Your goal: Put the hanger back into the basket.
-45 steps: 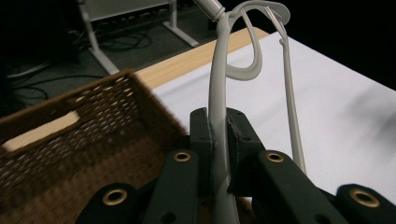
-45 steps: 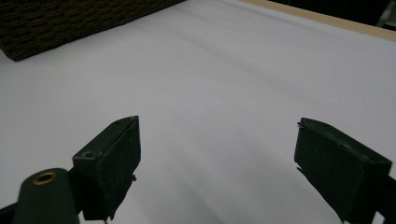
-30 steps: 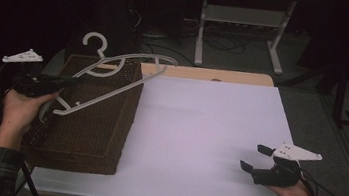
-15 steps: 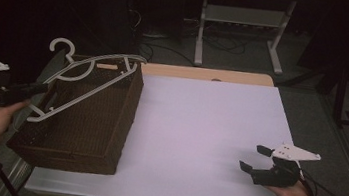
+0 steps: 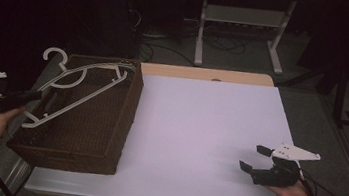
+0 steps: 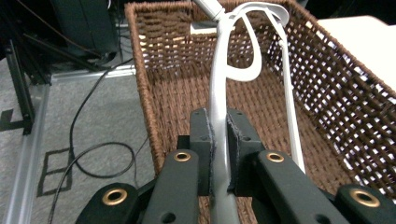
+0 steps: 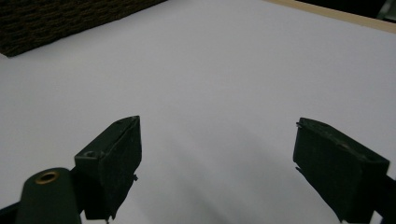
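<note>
A white plastic hanger (image 5: 80,86) lies tilted across the brown wicker basket (image 5: 106,145) at the table's left edge, hook toward the far left. My left gripper (image 5: 37,95) is shut on the hanger's lower bar, just outside the basket's left wall. In the left gripper view the jaws pinch the white hanger (image 6: 218,116) over the basket (image 6: 336,107). My right gripper (image 5: 254,158) rests open near the table's front right, jaws wide apart over the bare white sheet (image 7: 224,70), with the gripper (image 7: 215,172) holding nothing.
A white sheet (image 5: 208,132) covers the table, with a wooden strip (image 5: 205,74) along its far edge. Beyond the table stand a white metal frame (image 5: 242,20) and floor cables (image 6: 88,140). The basket overhangs the table's left side.
The basket has turned and shifted at the left edge. My left gripper, still shut on the hanger, moved out to the left and then slightly back. The right gripper stayed put.
</note>
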`<state>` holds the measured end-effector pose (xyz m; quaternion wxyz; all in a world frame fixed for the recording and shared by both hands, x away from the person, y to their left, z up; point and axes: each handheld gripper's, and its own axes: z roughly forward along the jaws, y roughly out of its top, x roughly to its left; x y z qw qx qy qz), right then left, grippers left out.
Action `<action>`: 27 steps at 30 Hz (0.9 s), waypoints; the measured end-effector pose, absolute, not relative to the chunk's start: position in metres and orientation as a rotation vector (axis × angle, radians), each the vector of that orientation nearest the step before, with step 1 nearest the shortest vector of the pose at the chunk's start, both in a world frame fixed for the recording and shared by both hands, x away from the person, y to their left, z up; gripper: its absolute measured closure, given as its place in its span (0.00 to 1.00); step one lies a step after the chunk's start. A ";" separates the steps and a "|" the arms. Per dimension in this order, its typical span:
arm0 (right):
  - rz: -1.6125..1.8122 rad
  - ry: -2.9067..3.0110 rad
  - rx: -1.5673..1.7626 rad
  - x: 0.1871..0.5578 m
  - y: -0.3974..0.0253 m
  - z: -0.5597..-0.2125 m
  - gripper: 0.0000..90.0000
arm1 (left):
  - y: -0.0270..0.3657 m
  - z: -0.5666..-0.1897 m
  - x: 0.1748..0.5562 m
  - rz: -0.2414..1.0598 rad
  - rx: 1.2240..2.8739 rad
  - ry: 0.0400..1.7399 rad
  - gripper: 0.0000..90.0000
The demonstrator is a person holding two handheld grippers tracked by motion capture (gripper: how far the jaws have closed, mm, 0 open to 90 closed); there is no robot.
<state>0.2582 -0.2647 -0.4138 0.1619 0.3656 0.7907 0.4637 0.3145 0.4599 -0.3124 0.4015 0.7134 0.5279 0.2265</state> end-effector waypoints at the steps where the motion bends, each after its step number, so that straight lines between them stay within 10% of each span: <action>1: 1.323 2.258 1.042 0.258 -0.265 -0.414 0.17 | 0.458 -0.314 0.316 0.579 1.818 1.337 0.92; 27: 1.327 2.261 1.040 0.258 -0.265 -0.413 0.17 | 0.440 -0.333 0.331 0.553 1.913 1.333 0.90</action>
